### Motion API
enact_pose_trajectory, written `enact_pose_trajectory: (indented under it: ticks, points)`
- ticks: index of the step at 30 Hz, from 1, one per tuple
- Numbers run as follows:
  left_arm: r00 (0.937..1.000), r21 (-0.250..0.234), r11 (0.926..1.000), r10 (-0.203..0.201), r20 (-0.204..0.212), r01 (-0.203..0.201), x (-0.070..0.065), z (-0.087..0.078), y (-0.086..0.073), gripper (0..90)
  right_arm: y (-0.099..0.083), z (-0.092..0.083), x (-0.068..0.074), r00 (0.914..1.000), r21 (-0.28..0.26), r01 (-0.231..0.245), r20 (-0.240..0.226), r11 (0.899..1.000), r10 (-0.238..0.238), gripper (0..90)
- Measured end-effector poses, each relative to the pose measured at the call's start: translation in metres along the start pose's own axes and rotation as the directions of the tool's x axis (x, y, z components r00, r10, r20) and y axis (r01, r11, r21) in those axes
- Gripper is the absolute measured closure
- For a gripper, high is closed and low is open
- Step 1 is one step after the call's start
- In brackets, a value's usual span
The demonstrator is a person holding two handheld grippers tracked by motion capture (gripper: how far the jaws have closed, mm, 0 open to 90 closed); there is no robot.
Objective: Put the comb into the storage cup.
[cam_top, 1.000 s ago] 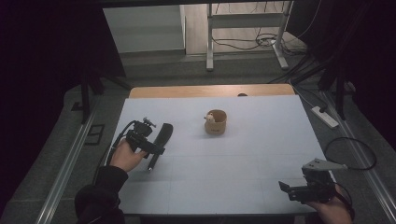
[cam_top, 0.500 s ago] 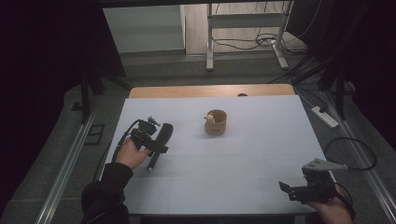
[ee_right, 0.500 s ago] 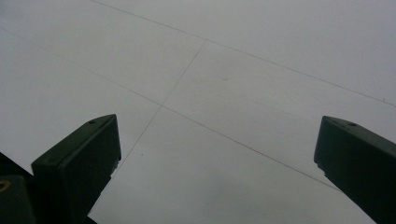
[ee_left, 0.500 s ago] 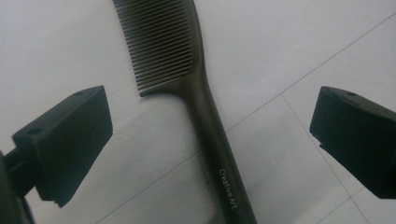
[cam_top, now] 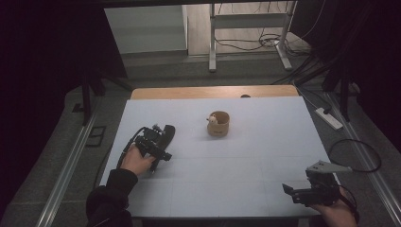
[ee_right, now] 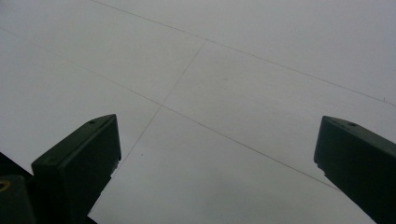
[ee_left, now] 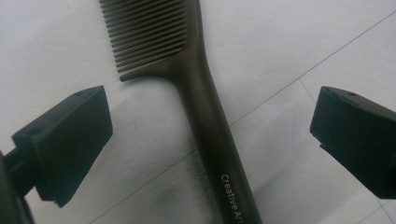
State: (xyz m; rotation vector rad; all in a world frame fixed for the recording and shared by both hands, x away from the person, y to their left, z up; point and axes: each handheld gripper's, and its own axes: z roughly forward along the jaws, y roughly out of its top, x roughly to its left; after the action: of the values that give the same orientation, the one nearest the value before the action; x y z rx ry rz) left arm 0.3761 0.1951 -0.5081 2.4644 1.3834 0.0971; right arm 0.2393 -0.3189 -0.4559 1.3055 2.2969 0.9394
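A dark comb (ee_left: 205,116) lies flat on the white table (cam_top: 265,151), its teeth toward the top of the left gripper view and white lettering low on its handle. My left gripper (ee_left: 212,107) hangs just over it, open, with one jaw on each side of the handle and neither touching it. In the high view the left gripper (cam_top: 158,142) sits at the table's left, held by a hand, and the comb's head (cam_top: 168,132) pokes out beyond it. My right gripper (cam_top: 291,190) rests near the front right corner, open over bare table (ee_right: 217,121).
A small tan round container (cam_top: 218,124) with something pale inside stands at the table's middle back. Along the far side runs a wooden edge (cam_top: 213,91). On the floor to the right are a power strip (cam_top: 327,118) and a looped cable (cam_top: 354,156).
My left gripper has shifted slightly right and forward over the comb. The right gripper has stayed put.
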Motion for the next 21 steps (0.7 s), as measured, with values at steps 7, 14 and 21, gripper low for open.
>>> enact_pose_trajectory:
  ticks: [7,14,21]
  points:
    - [0.9997,0.027,0.9996,0.007,-0.022,-0.006,-0.003,0.01,-0.002,0.0,0.0,0.0,0.0,1.0,0.0,0.0,-0.001,1.0,0.0,0.6]
    - [0.9992,0.036,0.9993,0.006,-0.039,-0.004,-0.004,0.017,-0.005,0.0,0.0,0.0,0.0,1.0,0.001,0.003,-0.002,1.0,-0.003,0.8]
    - [0.9991,0.039,0.9992,0.004,-0.042,-0.002,-0.005,0.017,-0.005,0.0,0.0,0.0,0.0,1.0,0.001,0.005,-0.001,1.0,-0.005,0.8]
